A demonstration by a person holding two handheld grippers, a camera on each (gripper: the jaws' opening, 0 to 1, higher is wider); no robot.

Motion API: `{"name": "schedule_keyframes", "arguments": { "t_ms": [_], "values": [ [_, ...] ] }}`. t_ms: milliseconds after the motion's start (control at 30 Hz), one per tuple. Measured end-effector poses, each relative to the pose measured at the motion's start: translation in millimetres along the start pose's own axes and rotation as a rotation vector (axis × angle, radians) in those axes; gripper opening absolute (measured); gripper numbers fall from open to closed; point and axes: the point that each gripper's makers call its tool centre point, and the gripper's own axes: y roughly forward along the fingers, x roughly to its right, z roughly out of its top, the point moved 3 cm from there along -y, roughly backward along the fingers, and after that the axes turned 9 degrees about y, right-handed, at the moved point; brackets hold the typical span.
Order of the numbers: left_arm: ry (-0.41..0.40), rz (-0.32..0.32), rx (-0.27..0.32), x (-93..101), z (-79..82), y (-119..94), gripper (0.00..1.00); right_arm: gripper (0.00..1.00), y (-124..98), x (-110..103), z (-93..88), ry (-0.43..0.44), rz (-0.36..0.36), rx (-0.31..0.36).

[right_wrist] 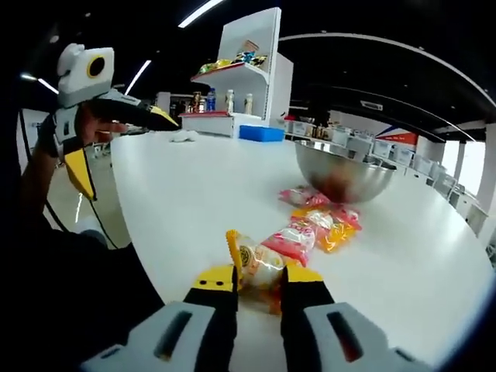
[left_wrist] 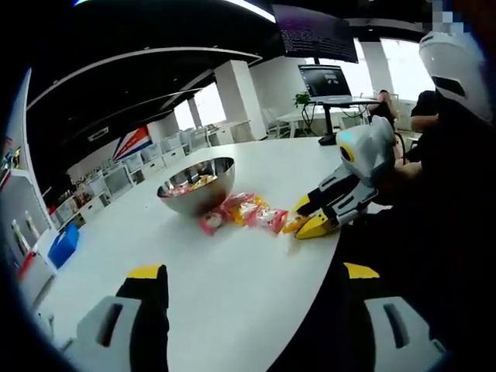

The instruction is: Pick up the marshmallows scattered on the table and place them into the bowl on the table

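Right gripper view: marshmallow packet (right_wrist: 256,263) pinched between right gripper (right_wrist: 259,280) jaws, low over the white worktop (right_wrist: 194,194). More packets (right_wrist: 325,225) lie just ahead of the jaws, touching each other, beside the steel bowl (right_wrist: 345,172) further ahead. Left gripper (right_wrist: 116,132) raised off to the left, jaws spread, holding nothing

Loads of bare worktop (left_wrist: 232,279) toward the near edge, easy to pass there. Only the bowl (left_wrist: 198,185) and packets (left_wrist: 246,211) block the middle.
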Motion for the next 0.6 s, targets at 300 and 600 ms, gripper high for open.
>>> {"name": "schedule_keyframes", "arguments": {
  "t_ms": [300,600],
  "values": [
    [0.001,0.001,0.001,0.0,0.4,0.7,0.89,0.14,-0.1,0.0,0.5,-0.007,0.015,0.005],
    [0.001,0.004,-0.007,0.6,-0.8,0.9,0.89,0.14,-2.0,-0.4,0.5,-0.008,0.015,0.007]
  ]
}}
